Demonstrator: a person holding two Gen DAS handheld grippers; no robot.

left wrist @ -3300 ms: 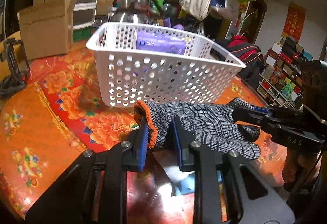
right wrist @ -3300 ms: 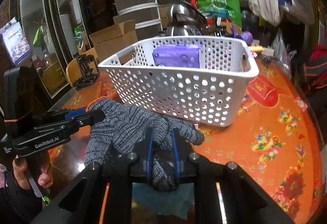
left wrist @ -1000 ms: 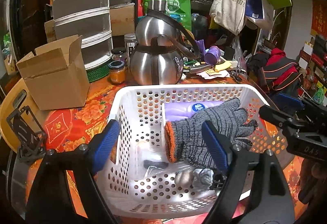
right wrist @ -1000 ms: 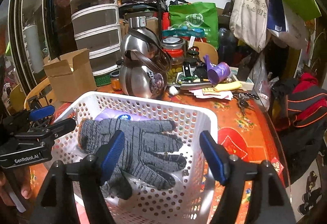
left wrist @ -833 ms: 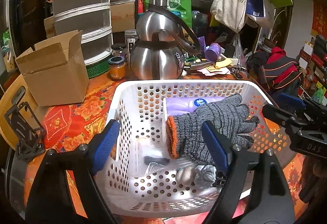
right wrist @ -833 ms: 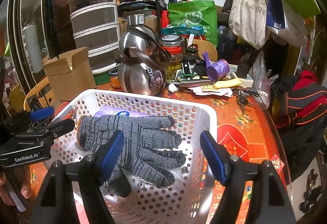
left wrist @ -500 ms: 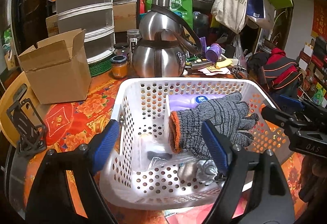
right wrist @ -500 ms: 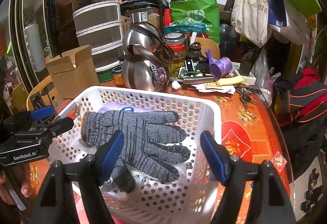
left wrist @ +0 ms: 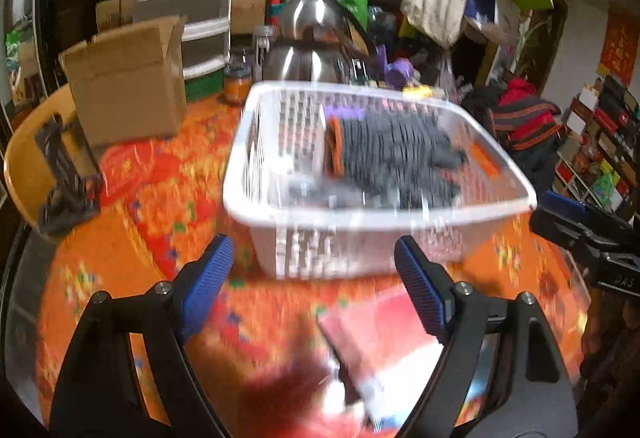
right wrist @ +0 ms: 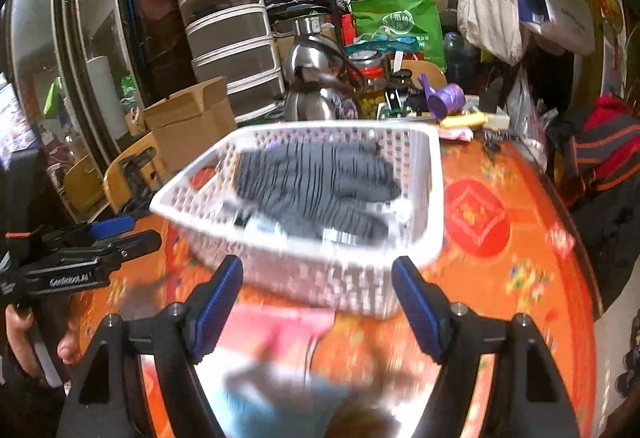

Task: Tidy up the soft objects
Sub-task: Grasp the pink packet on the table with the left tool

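Both grippers have drawn back from the basket since the earlier pictures, so that it now sits farther ahead of them, beyond their fingertips rather than under them, and both views are blurred by motion. On the counter (left wrist: 132, 206), spread with an orange flowered cloth, the white perforated basket (left wrist: 280, 214) stands near the middle, with a cardboard box (left wrist: 124, 78) to its left and a steel kettle (left wrist: 308, 38) behind it. Inside the basket the grey knit glove (right wrist: 316, 186) lies flat on top of the other contents, its orange cuff toward the left and its fingers toward the right; a purple packet (left wrist: 344, 112) shows just behind it. The left gripper (left wrist: 310, 286) has its jaws spread wide and holds nothing. The right gripper (right wrist: 316, 304) likewise has its jaws wide apart and empty. Something pink lies on the counter just below the basket, too blurred to make out.
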